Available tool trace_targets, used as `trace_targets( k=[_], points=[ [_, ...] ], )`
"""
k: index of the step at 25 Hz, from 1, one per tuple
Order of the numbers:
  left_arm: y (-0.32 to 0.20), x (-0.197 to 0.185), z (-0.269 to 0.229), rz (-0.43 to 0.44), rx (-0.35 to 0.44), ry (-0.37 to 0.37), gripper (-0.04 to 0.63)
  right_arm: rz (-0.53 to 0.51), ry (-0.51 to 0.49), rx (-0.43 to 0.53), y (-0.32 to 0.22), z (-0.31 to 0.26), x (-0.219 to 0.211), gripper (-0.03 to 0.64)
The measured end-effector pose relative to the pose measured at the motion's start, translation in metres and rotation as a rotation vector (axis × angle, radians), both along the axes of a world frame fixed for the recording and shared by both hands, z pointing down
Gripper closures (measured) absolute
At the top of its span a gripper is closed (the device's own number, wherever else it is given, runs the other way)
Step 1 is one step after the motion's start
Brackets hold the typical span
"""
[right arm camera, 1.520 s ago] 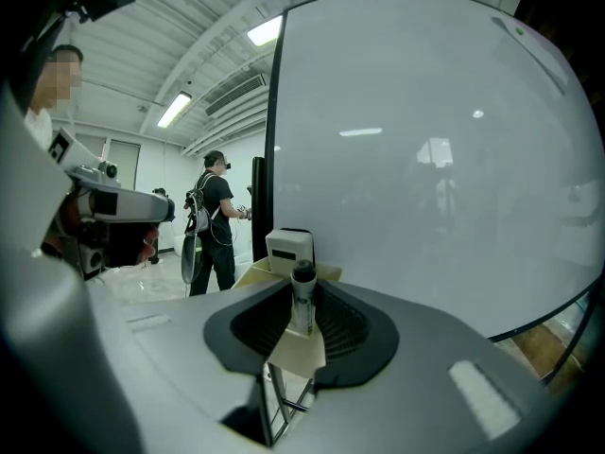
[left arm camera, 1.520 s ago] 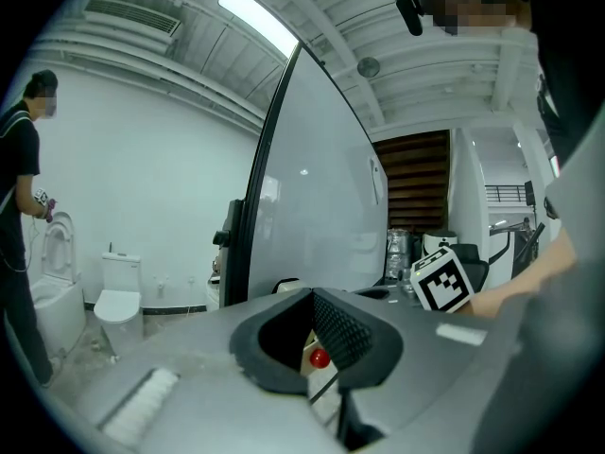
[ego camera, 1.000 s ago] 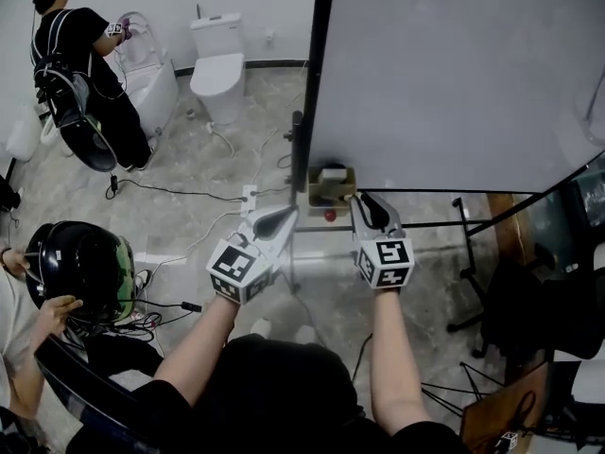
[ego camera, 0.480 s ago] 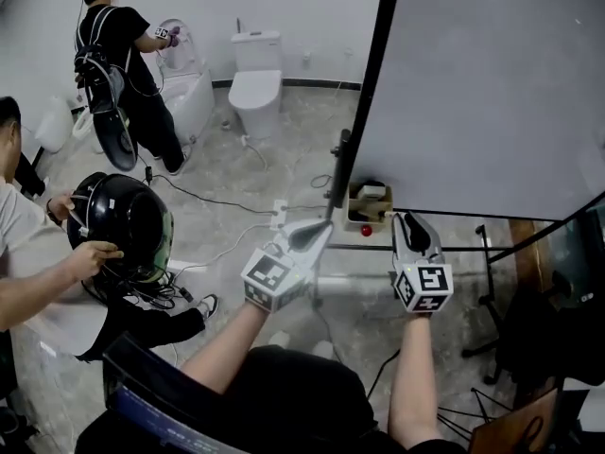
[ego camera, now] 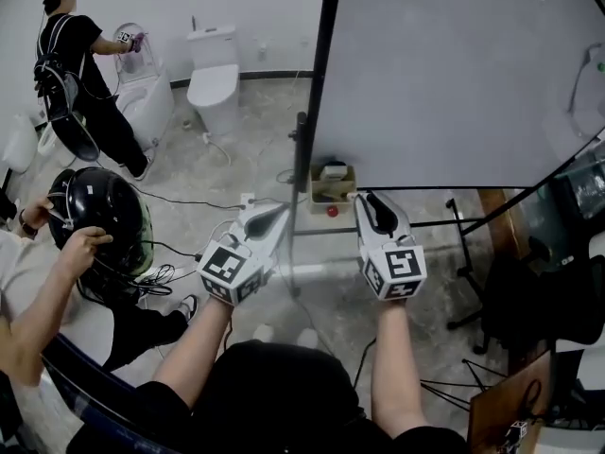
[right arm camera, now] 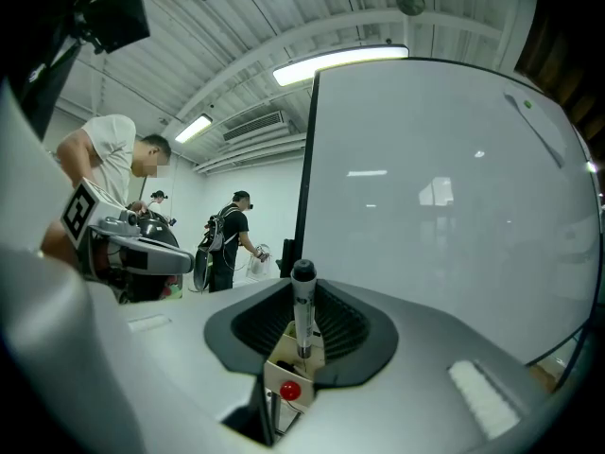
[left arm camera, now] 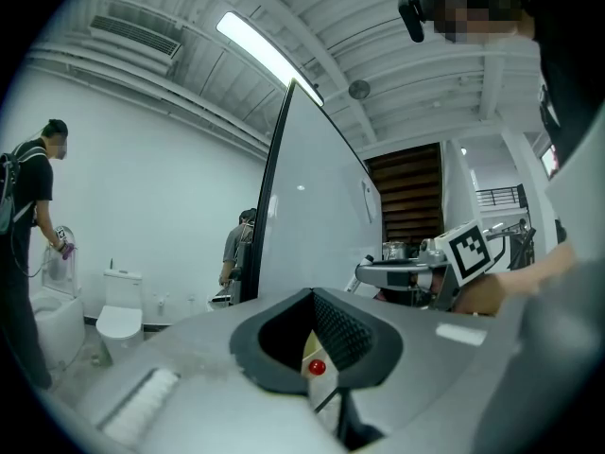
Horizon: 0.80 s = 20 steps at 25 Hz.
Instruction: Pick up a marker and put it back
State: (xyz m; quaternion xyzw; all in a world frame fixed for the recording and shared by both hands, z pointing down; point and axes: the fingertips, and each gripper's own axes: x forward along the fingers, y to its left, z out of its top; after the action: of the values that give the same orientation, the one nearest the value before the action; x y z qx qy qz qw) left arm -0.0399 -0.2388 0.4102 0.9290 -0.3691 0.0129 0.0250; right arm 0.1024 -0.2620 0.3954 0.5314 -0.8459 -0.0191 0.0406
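A white marker with a black cap (right arm camera: 302, 312) stands upright between the jaws of my right gripper (right arm camera: 302, 327), which is shut on it. Its lower end points at a small cardboard box (right arm camera: 295, 359) with a red knob (right arm camera: 290, 392), fixed at the whiteboard's lower left corner. In the head view the right gripper (ego camera: 367, 200) hovers just right of that box (ego camera: 330, 185); the marker is hidden there. My left gripper (ego camera: 281, 210) sits just left of the box. Its jaws (left arm camera: 312, 343) stand a little apart with nothing between them, and the box shows through the gap.
The big whiteboard (ego camera: 454, 74) on its black frame fills the right. At the left a person holds a black helmet (ego camera: 99, 225), and cables lie on the floor. Farther back, another person bends at a toilet (ego camera: 213, 74). A dark chair (ego camera: 529, 291) stands at the right.
The head view swung aside and came back. Both grippers keep their places in front of the box. The person at the left has shifted their hands on the helmet.
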Motion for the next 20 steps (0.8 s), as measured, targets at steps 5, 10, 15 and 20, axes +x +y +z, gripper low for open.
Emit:
trace_targets(
  k=[5, 10, 15, 20],
  points=[
    [0.005, 0.002, -0.005, 0.023, -0.002, 0.004, 0.589, 0.012, 0.017, 0.011, 0.011, -0.009, -0.002, 0.534],
    [0.009, 0.001, -0.015, 0.044, 0.016, 0.002, 0.589, 0.009, 0.009, 0.035, 0.025, -0.025, -0.009, 0.535],
    [0.009, 0.001, -0.031, 0.042, 0.022, 0.02, 0.589, 0.028, 0.009, 0.052, 0.039, -0.038, -0.009, 0.534],
    [0.005, -0.003, -0.033, 0.052, 0.038, 0.02, 0.589, 0.041, 0.019, 0.083, 0.05, -0.052, -0.009, 0.534]
  ],
)
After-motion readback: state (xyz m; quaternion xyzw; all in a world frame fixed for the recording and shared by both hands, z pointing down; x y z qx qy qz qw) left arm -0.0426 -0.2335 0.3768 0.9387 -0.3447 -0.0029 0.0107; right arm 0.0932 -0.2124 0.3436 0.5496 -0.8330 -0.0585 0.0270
